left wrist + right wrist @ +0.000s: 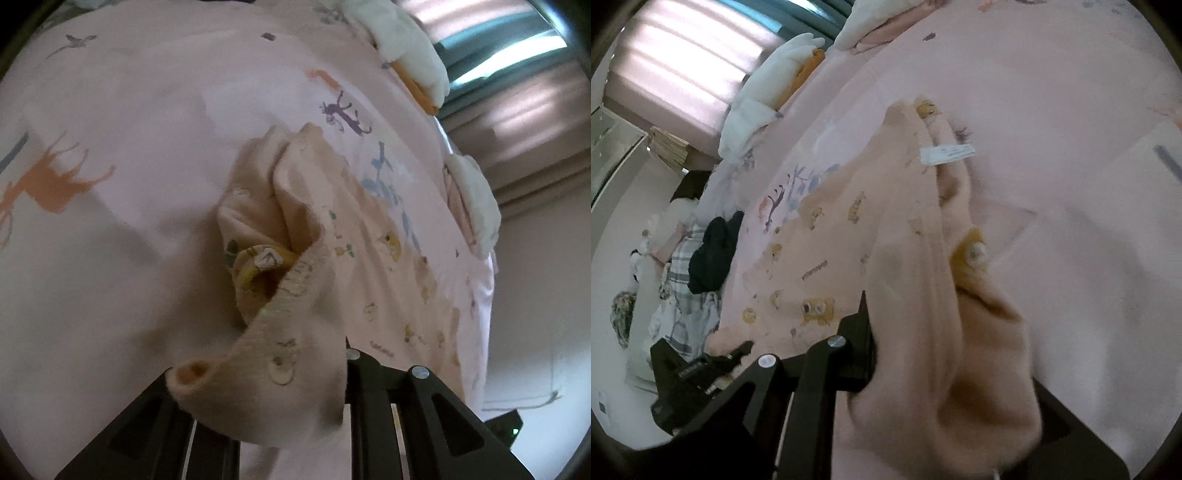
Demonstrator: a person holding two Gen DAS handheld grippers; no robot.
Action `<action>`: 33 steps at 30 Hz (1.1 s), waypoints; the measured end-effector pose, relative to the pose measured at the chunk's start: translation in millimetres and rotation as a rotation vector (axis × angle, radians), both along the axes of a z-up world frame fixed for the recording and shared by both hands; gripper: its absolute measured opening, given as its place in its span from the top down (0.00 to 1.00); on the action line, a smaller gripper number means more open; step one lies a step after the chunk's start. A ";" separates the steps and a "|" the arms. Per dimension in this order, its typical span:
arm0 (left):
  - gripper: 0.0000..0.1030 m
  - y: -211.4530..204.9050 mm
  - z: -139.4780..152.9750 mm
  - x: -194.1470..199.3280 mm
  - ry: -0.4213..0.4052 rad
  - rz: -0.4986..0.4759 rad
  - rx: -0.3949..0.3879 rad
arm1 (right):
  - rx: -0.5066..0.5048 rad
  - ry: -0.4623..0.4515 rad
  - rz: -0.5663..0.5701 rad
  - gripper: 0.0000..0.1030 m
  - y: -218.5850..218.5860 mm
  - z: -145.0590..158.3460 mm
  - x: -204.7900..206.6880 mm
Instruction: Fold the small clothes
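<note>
A small peach baby garment (pixel 295 229) with little animal prints and mustard trim lies partly on the pink bedsheet (pixel 129 110). My left gripper (pixel 291 373) is shut on a ribbed edge of it, and the cloth drapes over the black fingers. In the right wrist view the same garment (pixel 905 229) shows a white label (pixel 947 153) and a snap on a mustard tab (pixel 973 253). My right gripper (pixel 923 354) is shut on a bunched fold of it, lifted above the sheet.
White plush pillows (pixel 410 48) lie along the bed's far edge. A dark garment (pixel 714 254) and a plaid cloth (pixel 683 295) sit at the bed's left side in the right wrist view. Curtains (pixel 683 55) hang beyond.
</note>
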State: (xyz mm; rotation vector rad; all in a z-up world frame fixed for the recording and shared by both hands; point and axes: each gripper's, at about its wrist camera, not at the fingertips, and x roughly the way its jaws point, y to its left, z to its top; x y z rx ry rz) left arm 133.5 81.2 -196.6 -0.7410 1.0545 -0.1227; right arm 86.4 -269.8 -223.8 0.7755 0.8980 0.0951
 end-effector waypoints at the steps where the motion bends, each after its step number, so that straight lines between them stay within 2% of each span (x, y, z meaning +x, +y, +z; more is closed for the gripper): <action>1: 0.83 1.0 -1.1 -5.1 -0.012 -0.001 0.004 | -0.004 0.004 -0.005 0.94 -3.2 -1.6 -6.2; 3: 0.83 1.4 -0.2 -12.5 -0.035 0.004 0.012 | 0.001 0.018 -0.022 0.96 -4.9 -2.2 -12.1; 6: 0.81 7.8 0.2 -18.3 -0.024 0.016 0.006 | -0.006 0.016 -0.035 0.99 -8.9 -2.4 -23.6; 11: 0.81 23.6 6.0 -30.7 -0.011 0.022 0.081 | -0.071 0.029 -0.039 0.99 -8.2 2.1 -34.1; 14: 0.81 33.4 9.0 -40.9 -0.025 0.060 0.190 | -0.084 0.035 -0.042 0.99 -9.2 2.1 -37.4; 15: 0.84 36.5 9.0 -43.4 -0.030 0.062 0.205 | -0.086 0.036 -0.044 0.99 -8.8 2.8 -38.0; 16: 0.89 39.9 9.5 -46.0 -0.015 0.087 0.264 | -0.093 0.037 -0.043 0.99 -8.7 3.2 -38.6; 17: 0.93 44.8 9.6 -47.7 0.007 0.124 0.377 | -0.101 0.039 -0.041 0.99 -8.0 3.9 -38.9; 19: 0.94 51.5 8.1 -48.4 -0.009 0.115 0.437 | -0.126 0.045 -0.034 0.99 -5.8 5.9 -38.8; 23: 0.95 64.8 11.6 -54.4 -0.017 0.106 0.437 | -0.188 0.048 -0.016 0.99 -1.9 9.3 -39.3; 27: 0.96 66.3 15.2 -56.9 -0.050 0.114 0.534 | -0.216 0.051 -0.008 0.99 -1.0 10.4 -39.5; 30: 0.96 70.4 14.9 -55.8 -0.045 0.098 0.499 | -0.218 0.063 -0.010 0.98 -2.9 13.0 -40.2; 32: 0.96 70.7 17.1 -56.3 -0.060 0.100 0.494 | -0.232 0.074 -0.012 0.94 -3.9 17.5 -41.7; 33: 0.96 69.9 19.1 -57.5 -0.071 0.102 0.498 | -0.246 0.077 -0.013 0.87 -3.2 20.5 -43.1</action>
